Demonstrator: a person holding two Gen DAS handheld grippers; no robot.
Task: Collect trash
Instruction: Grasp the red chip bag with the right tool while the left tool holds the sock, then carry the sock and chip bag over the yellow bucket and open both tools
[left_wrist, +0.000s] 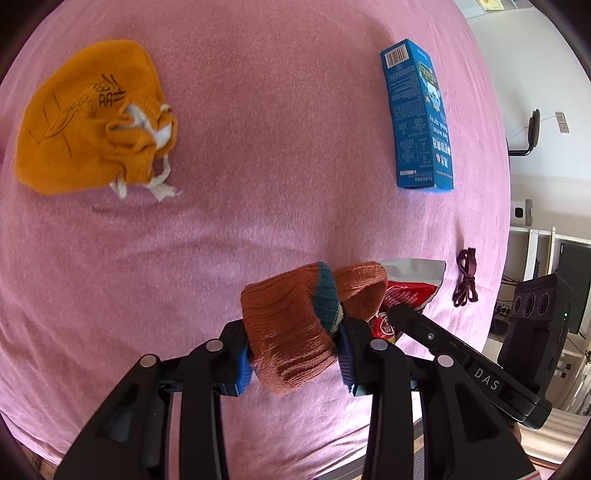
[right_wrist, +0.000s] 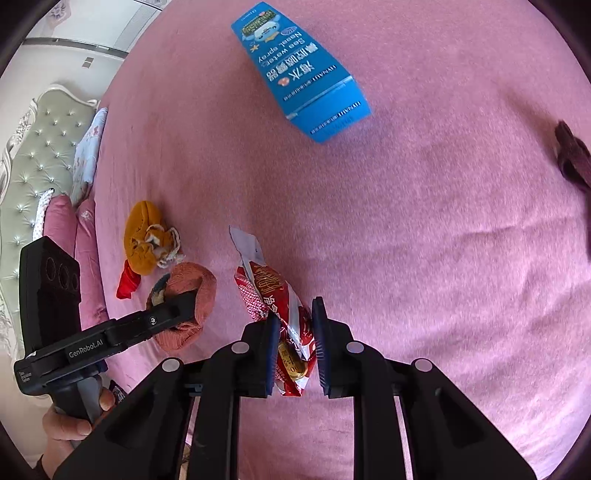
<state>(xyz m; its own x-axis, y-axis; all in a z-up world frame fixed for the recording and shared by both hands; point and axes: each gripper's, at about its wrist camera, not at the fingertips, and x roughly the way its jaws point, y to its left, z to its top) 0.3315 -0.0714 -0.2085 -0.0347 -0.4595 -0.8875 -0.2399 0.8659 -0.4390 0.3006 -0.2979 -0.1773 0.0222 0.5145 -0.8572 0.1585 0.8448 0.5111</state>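
My left gripper (left_wrist: 295, 354) is shut on a brown knitted sock (left_wrist: 291, 332) with a teal band, held just above the pink bedspread; it also shows in the right wrist view (right_wrist: 188, 306). My right gripper (right_wrist: 295, 347) is closed around a red and silver snack wrapper (right_wrist: 273, 295), with a small gap at the right pad. The wrapper also shows in the left wrist view (left_wrist: 406, 291), right of the sock. A blue nasal spray box (left_wrist: 417, 118) lies farther back, also in the right wrist view (right_wrist: 299, 70).
An orange drawstring pouch (left_wrist: 92, 122) lies at the far left on the pink bedspread (left_wrist: 258, 166). A dark purple hair tie (left_wrist: 466, 282) lies near the right edge. A red scrap (right_wrist: 127, 282) lies by the pouch (right_wrist: 147, 236). Pillows and a tufted headboard (right_wrist: 40, 155) stand at left.
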